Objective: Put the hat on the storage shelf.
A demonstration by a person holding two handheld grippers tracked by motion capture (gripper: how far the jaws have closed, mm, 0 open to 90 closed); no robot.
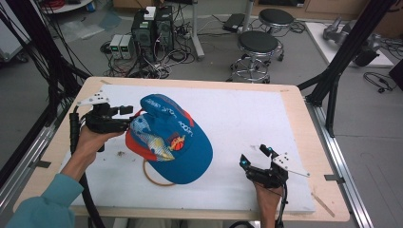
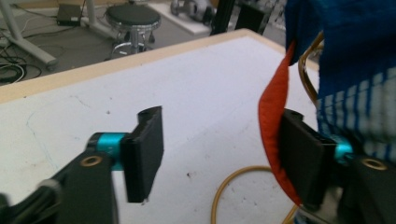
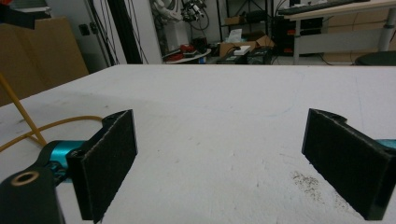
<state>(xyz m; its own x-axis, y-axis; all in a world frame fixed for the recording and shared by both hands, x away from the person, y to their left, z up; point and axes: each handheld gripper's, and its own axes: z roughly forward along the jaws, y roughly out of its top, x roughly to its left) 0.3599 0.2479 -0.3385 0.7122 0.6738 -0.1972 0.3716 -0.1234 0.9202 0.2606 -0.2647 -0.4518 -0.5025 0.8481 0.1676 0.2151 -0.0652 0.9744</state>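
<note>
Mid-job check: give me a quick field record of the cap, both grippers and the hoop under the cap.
cap: blue, orange brim edge, on the white mat, rear edge lifted at the left
left gripper: jaws apart, one jaw against the cap's orange edge, not clamped
right gripper: open, holding nothing, low over the mat, right of the cap
yellow hoop: on the mat, partly under the cap

Blue cap (image 1: 173, 142) (orange brim edge, printed panel), tilted, left-centre of white board, over tan ring.
</note>
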